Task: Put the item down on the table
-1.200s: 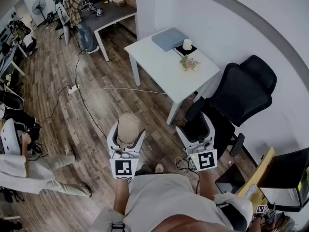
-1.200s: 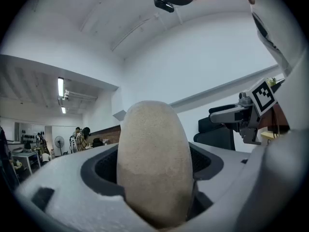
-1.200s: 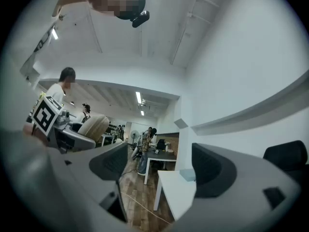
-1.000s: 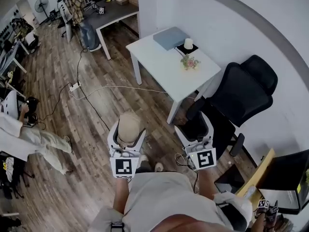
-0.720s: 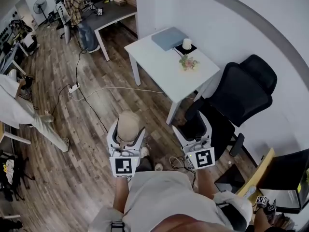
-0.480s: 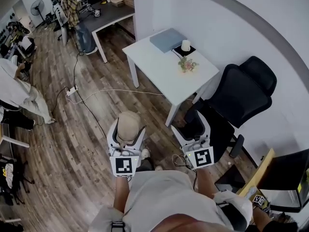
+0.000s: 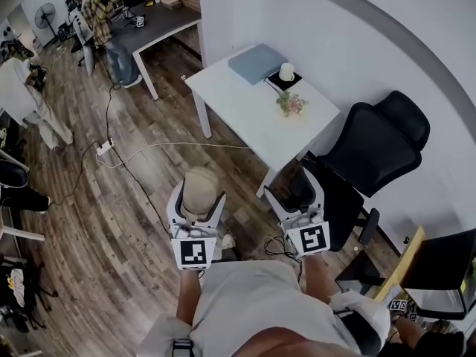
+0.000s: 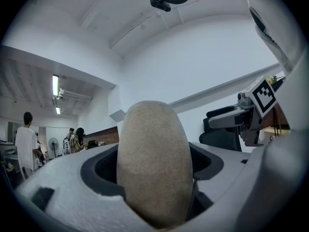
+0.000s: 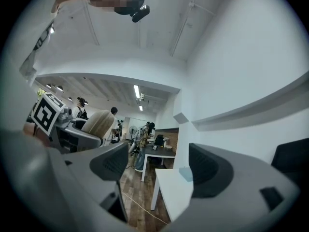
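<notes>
Now left claw [image 7: 198, 198] pinches tan item [image 8: 154, 168]; right claw [image 9: 158, 166] agape, empty, just narrowing; flowers [image 7: 291, 103] in head view only.

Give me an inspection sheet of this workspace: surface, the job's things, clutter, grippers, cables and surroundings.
Surface: white table, mostly bare, ahead of both grippers.
Job's things: tan oval item, not yet on the table.
Clutter: grey-blue book, white candle and small flowers along the table's wall side.
Grippers: left gripper shut on the item; right gripper open, its fingers have just been closing a little, nothing between them.
Cables: white cable across the floor to a power strip.
Surroundings: black office chair beside the table; people at a dark desk.
</notes>
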Demonstrator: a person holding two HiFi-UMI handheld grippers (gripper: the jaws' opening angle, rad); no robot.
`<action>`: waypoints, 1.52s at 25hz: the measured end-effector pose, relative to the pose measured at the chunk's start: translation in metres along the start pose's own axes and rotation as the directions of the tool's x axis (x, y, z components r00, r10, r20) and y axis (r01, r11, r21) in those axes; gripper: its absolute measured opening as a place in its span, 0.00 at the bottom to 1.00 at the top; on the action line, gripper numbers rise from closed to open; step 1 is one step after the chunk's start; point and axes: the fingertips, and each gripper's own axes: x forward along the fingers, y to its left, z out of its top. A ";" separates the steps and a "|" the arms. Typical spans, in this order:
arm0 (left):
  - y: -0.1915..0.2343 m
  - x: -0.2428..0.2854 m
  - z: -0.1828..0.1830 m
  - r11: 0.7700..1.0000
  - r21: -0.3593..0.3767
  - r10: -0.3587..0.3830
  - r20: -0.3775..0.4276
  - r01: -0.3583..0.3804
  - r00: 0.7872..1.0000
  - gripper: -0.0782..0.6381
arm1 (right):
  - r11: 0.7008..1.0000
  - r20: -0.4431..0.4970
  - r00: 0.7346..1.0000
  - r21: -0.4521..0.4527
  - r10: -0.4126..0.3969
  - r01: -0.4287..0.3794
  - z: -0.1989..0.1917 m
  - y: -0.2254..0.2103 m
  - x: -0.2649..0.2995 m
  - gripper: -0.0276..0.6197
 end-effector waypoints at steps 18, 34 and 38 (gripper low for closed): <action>0.077 0.049 -0.021 0.999 -0.006 -0.054 0.026 0.054 0.998 0.67 | 0.998 -0.047 0.997 -0.031 -0.060 0.058 -0.010 0.021 0.082 0.64; 0.113 0.086 -0.037 0.999 0.000 -0.033 0.013 0.033 0.999 0.67 | 0.999 -0.037 0.999 -0.039 -0.033 0.032 -0.017 0.016 0.142 0.64; 0.119 0.110 -0.040 1.000 0.004 -0.031 0.013 0.031 0.999 0.67 | 0.999 -0.030 0.999 -0.038 -0.031 0.030 -0.023 0.003 0.163 0.64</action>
